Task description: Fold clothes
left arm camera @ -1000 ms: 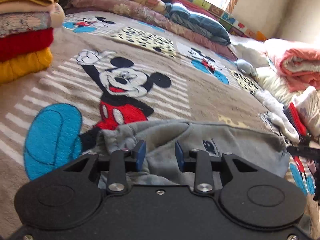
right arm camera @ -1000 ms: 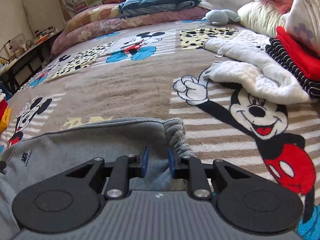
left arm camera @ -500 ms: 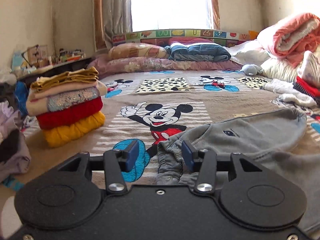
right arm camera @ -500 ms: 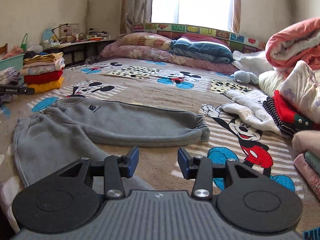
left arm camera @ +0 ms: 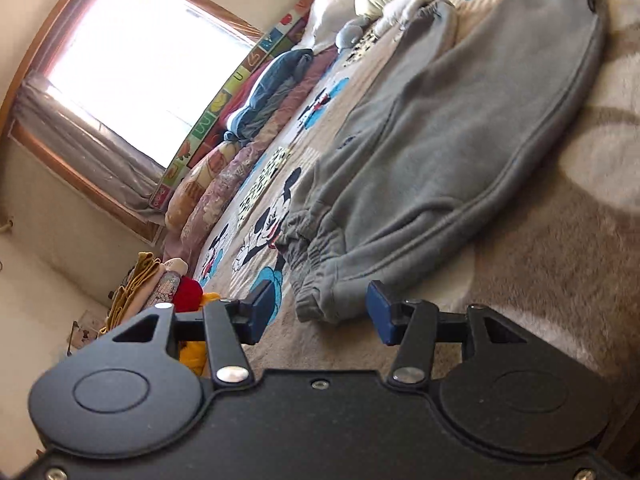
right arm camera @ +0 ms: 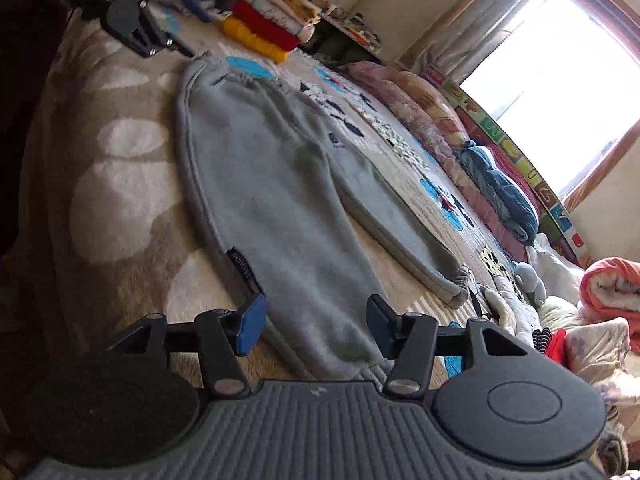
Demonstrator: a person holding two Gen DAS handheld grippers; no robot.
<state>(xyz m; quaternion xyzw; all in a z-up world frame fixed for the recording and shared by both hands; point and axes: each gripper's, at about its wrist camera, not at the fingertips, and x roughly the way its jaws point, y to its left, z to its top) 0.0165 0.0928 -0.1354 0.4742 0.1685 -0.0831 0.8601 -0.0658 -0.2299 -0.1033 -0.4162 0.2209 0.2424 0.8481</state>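
Note:
Grey sweatpants (right arm camera: 276, 184) lie flat on the cartoon-mouse blanket (right arm camera: 120, 184), legs apart. In the left wrist view the elastic waist corner of the sweatpants (left arm camera: 440, 152) sits between the blue pads of my left gripper (left arm camera: 320, 315). The jaws are opening and the pads do not press the cloth. My right gripper (right arm camera: 316, 326) stands over the near leg end, jaws opening, cloth lying between the pads without being pinched. The far leg's cuff (right arm camera: 454, 292) lies to the right. The left gripper (right arm camera: 136, 12) also shows at the top left of the right wrist view.
A stack of folded clothes (right arm camera: 264, 28) sits beyond the waist end, also seen as the stack (left arm camera: 160, 284). Pillows (left arm camera: 224, 184) line the wall under the window. Loose garments and rolled bedding (right arm camera: 608, 292) pile up at the right.
Both grippers pulled back from the pants' far edge to the near side and rolled onto their sides. Their jaws have spread wider, and nothing is gripped.

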